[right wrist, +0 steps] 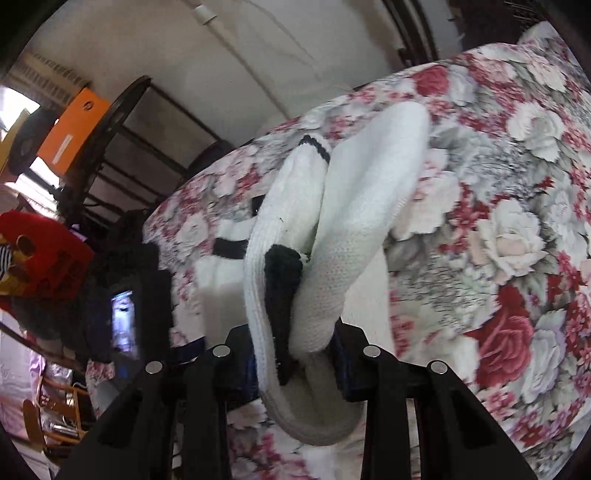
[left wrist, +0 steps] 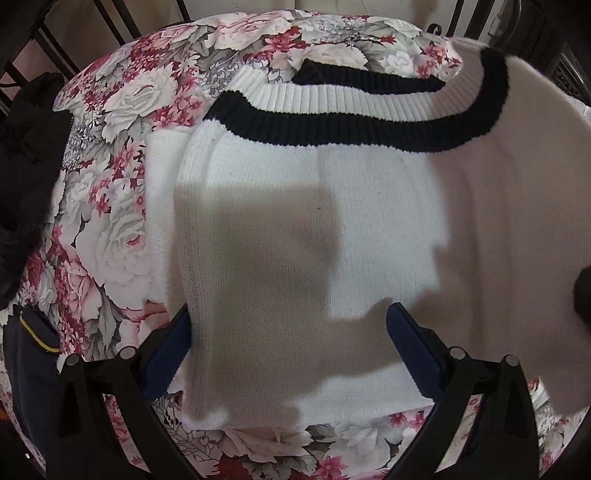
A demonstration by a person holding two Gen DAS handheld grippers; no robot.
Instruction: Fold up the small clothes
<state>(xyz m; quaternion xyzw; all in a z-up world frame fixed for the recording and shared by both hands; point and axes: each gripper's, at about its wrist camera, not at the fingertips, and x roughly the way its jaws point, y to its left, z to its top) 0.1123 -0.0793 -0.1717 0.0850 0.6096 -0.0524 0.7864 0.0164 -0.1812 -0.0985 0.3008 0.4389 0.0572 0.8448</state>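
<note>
A white knit sweater (left wrist: 314, 229) with a black-striped ribbed band (left wrist: 332, 122) lies on a floral cloth (left wrist: 110, 206). My left gripper (left wrist: 288, 339) is open just above the sweater, its blue-padded fingers (left wrist: 410, 343) on either side of a folded part near the front edge. My right gripper (right wrist: 295, 347) is shut on a bunched fold of the sweater (right wrist: 332, 236) with a black trim piece (right wrist: 282, 280) and lifts it off the floral cloth (right wrist: 498, 221).
Dark garments (left wrist: 26, 177) lie at the left edge of the cloth, and a navy item with yellow trim (left wrist: 29, 354) at the lower left. Dark rails (left wrist: 55, 33) stand behind. The right wrist view shows a black device with a screen (right wrist: 125, 321), an orange box (right wrist: 74, 125) and red clutter (right wrist: 40, 254).
</note>
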